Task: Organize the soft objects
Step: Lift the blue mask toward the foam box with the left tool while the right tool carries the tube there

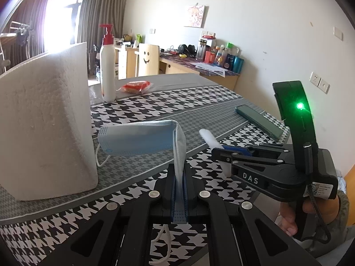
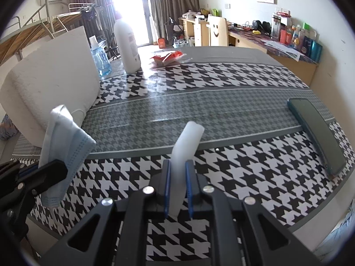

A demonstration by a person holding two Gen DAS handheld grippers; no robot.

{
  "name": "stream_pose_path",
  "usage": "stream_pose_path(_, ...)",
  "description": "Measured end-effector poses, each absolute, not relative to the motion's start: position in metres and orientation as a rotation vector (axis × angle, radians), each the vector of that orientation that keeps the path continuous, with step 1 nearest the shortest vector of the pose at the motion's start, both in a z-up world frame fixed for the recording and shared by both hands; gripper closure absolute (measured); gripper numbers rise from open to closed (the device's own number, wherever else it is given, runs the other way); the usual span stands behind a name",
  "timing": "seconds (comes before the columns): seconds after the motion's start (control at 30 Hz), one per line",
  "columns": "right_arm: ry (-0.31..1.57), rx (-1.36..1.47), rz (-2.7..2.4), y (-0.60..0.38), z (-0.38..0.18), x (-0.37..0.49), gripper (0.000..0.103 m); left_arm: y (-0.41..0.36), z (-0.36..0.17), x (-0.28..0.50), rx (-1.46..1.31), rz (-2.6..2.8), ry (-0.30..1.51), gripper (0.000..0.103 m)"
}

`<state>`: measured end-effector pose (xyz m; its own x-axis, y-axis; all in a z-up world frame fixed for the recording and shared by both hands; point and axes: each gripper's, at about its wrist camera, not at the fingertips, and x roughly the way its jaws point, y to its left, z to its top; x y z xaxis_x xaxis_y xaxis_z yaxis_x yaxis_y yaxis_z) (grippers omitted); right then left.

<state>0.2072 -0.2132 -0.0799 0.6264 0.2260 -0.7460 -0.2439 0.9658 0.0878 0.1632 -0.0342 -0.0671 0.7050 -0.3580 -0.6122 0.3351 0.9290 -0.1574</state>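
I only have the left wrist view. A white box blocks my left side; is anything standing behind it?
Observer: Yes. The right wrist view shows a clear bottle of blue liquid behind the foam box, beside the white pump bottle.
Operator: How does the white strip sit in the right tool?
Observer: The white foam strip runs straight out between the blue pads of the right tool, its far end rounded.
Operator: And my mask from that side?
Observer: The face mask droops folded from the left tool, its lower edge near the tablecloth.
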Motion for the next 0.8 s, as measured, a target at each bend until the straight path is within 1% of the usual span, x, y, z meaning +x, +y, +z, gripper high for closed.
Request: stream_pose_path(0.8,0.761,0.019,0.291,-0.229,-0.053,0.193,0.087,-0.035,-0.046,0.148,-0.007,-0.381,0.624,0.097)
